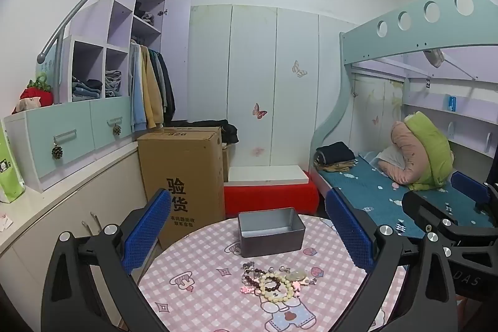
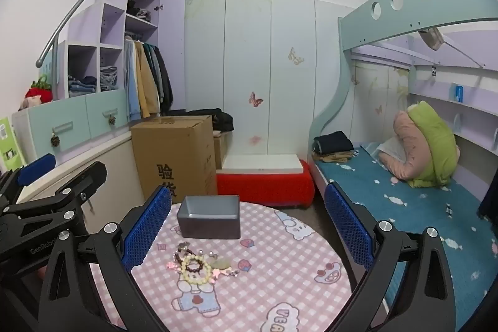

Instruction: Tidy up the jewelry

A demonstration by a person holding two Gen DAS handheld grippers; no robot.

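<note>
A heap of jewelry (image 1: 274, 282) lies on a round table with a pink checked cloth (image 1: 193, 307): a cream bead bracelet, a dark bead bracelet, pink charms and small silver pieces. It also shows in the right wrist view (image 2: 196, 266). An open grey metal tin (image 1: 270, 232) stands empty behind the heap, also in the right wrist view (image 2: 210, 217). My left gripper (image 1: 249, 226) is open and empty, held above the table in front of the jewelry. My right gripper (image 2: 249, 223) is open and empty, to the right of the left one (image 2: 56, 201).
A tall cardboard box (image 1: 183, 179) stands behind the table on the left, next to a cabinet with drawers (image 1: 68, 139). A red bench with a white board (image 1: 267, 192) is behind the table. A bunk bed with a blue sheet (image 2: 404, 192) is on the right.
</note>
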